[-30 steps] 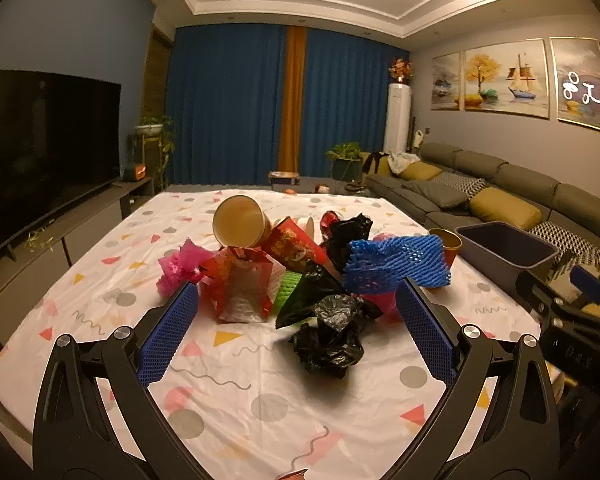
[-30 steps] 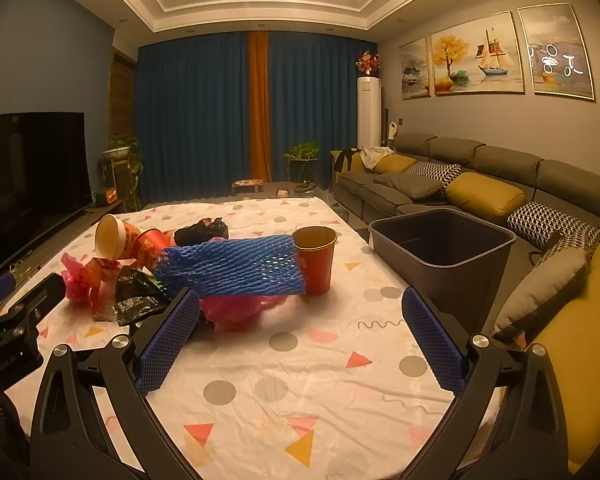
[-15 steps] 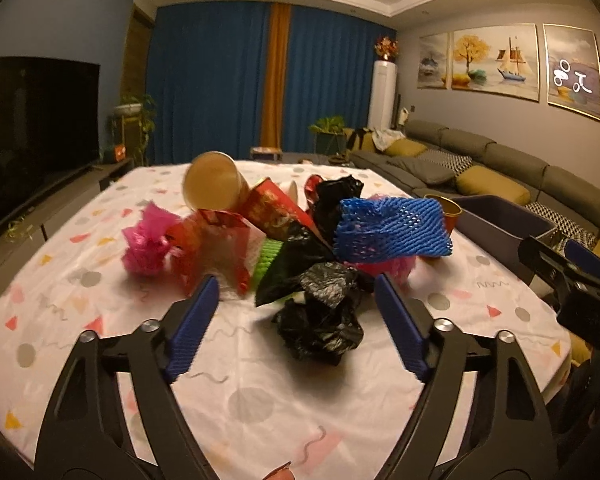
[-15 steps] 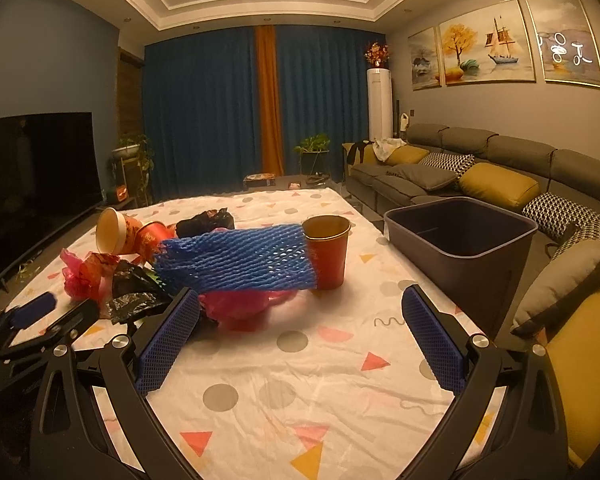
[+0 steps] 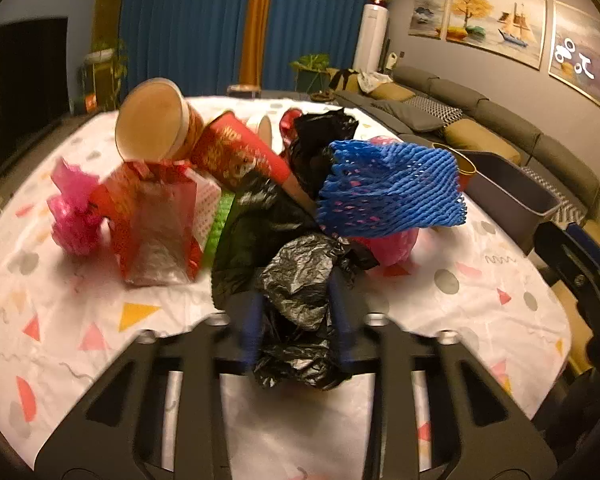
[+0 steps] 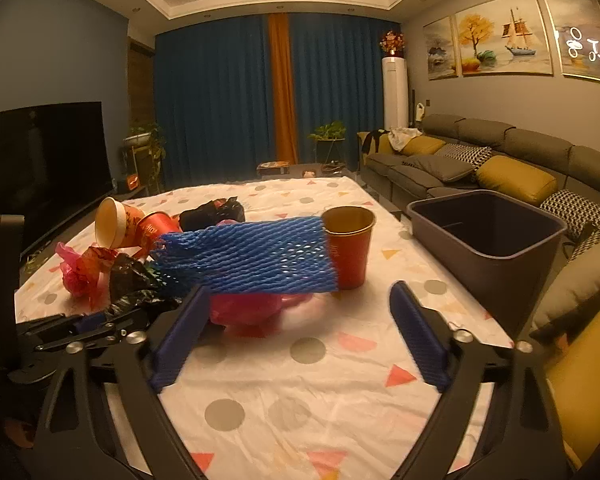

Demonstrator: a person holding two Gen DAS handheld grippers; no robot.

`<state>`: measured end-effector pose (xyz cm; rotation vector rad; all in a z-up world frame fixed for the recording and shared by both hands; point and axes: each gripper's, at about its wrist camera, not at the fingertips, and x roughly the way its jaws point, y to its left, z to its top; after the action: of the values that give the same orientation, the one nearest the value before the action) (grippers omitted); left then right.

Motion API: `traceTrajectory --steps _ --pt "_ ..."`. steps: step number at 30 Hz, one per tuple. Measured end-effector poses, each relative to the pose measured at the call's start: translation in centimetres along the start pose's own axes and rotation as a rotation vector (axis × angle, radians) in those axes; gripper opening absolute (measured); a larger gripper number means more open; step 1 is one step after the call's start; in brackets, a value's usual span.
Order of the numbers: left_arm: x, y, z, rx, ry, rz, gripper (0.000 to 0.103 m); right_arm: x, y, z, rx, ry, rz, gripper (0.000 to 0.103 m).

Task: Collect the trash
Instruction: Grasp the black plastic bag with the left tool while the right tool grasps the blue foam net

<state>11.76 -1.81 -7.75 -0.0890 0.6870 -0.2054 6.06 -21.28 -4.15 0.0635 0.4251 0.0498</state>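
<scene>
The left gripper (image 5: 296, 320) has its jaws pinched narrow around a crumpled black plastic bag (image 5: 300, 280), the nearest piece of a trash heap on the tabletop (image 6: 300, 400). The bag bulges out above and below the blue pads, so the hold looks like a bunch of loose film rather than a firm core. The right gripper (image 6: 300, 332) hovers with jaws wide and empty, just short of the blue foam net (image 6: 244, 260) and the pink bag under it. The grey bin (image 6: 488, 224) stands off the tabletop's right edge, open and apparently empty. To do this step well, lift the bag straight up first. A second black bag lies against it, and a sideways drag would likely pull that one along, with the green mesh and the red wrapper (image 5: 156, 220) beside it. Keep the squeeze steady; thin film slips when it is relaxed. Carry it high over the foam net and the upright red cup (image 6: 348, 248), which could tip if brushed, and release only once it is clearly above the bin's opening.
</scene>
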Motion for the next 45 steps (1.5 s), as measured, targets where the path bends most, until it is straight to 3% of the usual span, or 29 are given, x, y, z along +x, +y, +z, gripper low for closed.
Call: traceTrajectory --steps 2,3,12,17,26,28,32,35,45 --pt "0.4 0.4 0.1 -0.020 0.010 -0.023 0.003 0.8 0.3 0.1 -0.001 0.018 0.013 0.075" --pt "0.3 0.5 0.2 -0.021 0.005 -0.030 0.001 1.1 0.5 0.2 -0.003 0.023 0.019 0.074" --pt "-3.2 1.7 1.2 -0.063 -0.115 -0.046 0.000 4.8 2.4 1.5 -0.009 0.066 0.064 0.078" --pt "-4.9 3.1 1.8 -0.088 -0.162 -0.028 0.000 7.5 3.0 1.5 0.015 0.152 0.088 0.081" --pt "-5.6 4.2 1.7 -0.116 -0.173 -0.049 0.000 9.3 4.5 0.6 -0.018 0.217 0.096 0.082" --pt "-5.7 4.4 1.5 -0.120 -0.172 -0.055 0.000 9.8 4.8 0.4 -0.027 0.236 0.097 0.074" --pt "-5.8 4.6 1.5 -0.119 -0.169 -0.060 0.000 10.5 5.4 0.0 -0.052 0.273 0.117 0.034" --pt "-5.9 4.6 1.4 -0.116 -0.170 -0.058 0.000 10.2 5.2 -0.2 -0.053 0.273 0.140 0.022" --pt "-6.1 3.7 1.3 -0.094 -0.175 -0.065 0.000 6.5 2.4 -0.6 0.008 0.222 0.176 0.021"
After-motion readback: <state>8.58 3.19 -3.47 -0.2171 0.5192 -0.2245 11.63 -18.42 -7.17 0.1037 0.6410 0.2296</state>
